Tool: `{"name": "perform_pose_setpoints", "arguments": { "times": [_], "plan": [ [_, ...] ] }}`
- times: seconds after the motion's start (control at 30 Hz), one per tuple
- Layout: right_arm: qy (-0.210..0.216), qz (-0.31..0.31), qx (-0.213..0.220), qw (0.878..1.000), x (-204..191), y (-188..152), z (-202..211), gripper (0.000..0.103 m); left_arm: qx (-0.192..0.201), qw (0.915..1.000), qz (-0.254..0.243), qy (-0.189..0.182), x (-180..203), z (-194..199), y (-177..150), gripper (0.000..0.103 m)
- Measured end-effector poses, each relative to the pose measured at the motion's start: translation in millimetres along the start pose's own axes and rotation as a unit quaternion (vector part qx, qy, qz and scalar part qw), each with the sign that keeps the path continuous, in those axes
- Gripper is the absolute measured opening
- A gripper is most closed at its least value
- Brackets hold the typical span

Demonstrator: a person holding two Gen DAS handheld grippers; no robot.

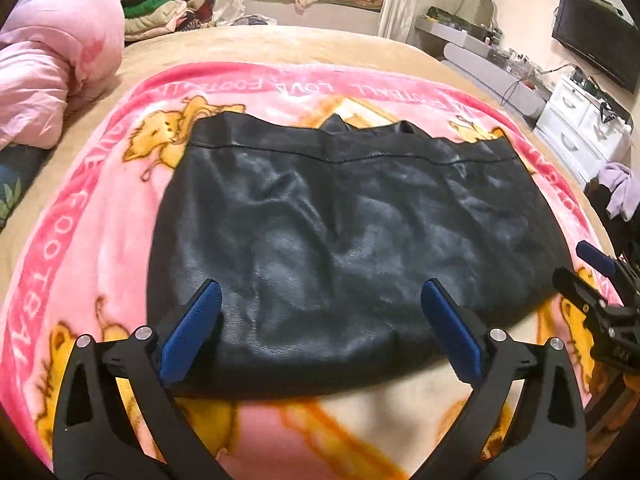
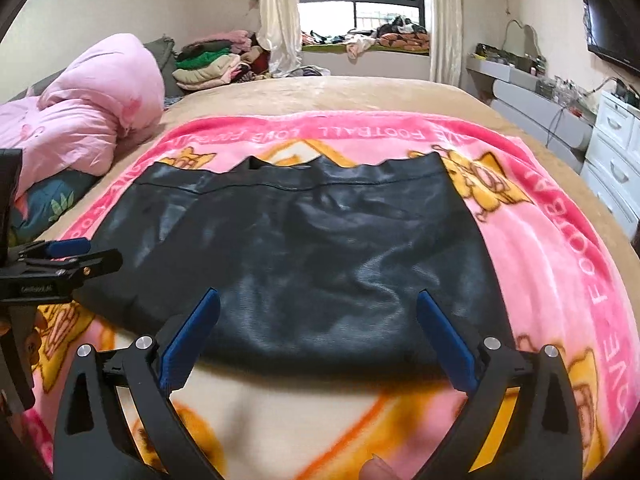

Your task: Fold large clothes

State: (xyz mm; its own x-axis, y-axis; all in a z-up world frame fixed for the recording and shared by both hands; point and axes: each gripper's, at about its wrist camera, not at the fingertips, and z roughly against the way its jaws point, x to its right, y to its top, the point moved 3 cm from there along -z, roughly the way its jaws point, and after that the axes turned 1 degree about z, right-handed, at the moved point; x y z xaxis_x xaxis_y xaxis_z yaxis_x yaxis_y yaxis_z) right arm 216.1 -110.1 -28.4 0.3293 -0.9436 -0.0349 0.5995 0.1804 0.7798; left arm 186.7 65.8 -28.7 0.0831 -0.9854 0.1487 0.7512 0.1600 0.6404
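Observation:
A black, shiny leather-like garment lies folded and fairly flat on a pink cartoon blanket spread over the bed. Its near folded edge runs just beneath both grippers. My left gripper hovers over the garment's near left part, jaws wide open, blue pads clear of the cloth. My right gripper hangs over the near right part, equally open and holding nothing. Each gripper shows at the edge of the other's view, the right gripper and the left gripper.
A bunched pink duvet sits at the bed's far left, with a pile of folded clothes behind it. White drawers, a grey bench and a wall TV line the right side.

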Motion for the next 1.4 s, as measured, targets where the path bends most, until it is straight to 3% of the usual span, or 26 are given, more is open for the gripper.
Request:
{"name": "perform_pose_setpoints", "arguments": {
  "times": [0.6, 0.77, 1.07, 1.2, 1.27, 1.4],
  "plan": [
    [0.037, 0.085, 0.003, 0.996, -62.1, -4.3, -3.5, 0.098, 0.012, 0.9982, 0.051, 0.029, -44.4, 4.9, 11.2, 0.093],
    [0.044, 0.121, -0.016, 0.991, -75.9, -14.5, -8.4, 0.098, 0.004, 0.9967, 0.077, 0.029, -61.2, -5.3, 13.4, 0.093],
    [0.003, 0.253, -0.037, 0.967, -135.6, -45.4, -34.6, 0.098, -0.04, 0.9863, 0.16, 0.001, -106.1, -33.9, 14.7, 0.093],
    [0.02, 0.28, -0.031, 0.959, -167.4, -49.3, -41.4, 0.098, -0.057, 0.979, 0.193, -0.035, -119.2, -46.1, 19.7, 0.093],
    [0.025, 0.311, -0.021, 0.95, -188.4, -51.8, -45.0, 0.098, -0.061, 0.9766, 0.202, -0.043, -125.0, -51.8, 23.2, 0.093],
    [-0.014, 0.382, -0.004, 0.924, -219.9, -57.7, -61.1, 0.097, -0.067, 0.9759, 0.201, -0.052, -129.7, -54.6, 28.7, 0.093]
  ]
}}
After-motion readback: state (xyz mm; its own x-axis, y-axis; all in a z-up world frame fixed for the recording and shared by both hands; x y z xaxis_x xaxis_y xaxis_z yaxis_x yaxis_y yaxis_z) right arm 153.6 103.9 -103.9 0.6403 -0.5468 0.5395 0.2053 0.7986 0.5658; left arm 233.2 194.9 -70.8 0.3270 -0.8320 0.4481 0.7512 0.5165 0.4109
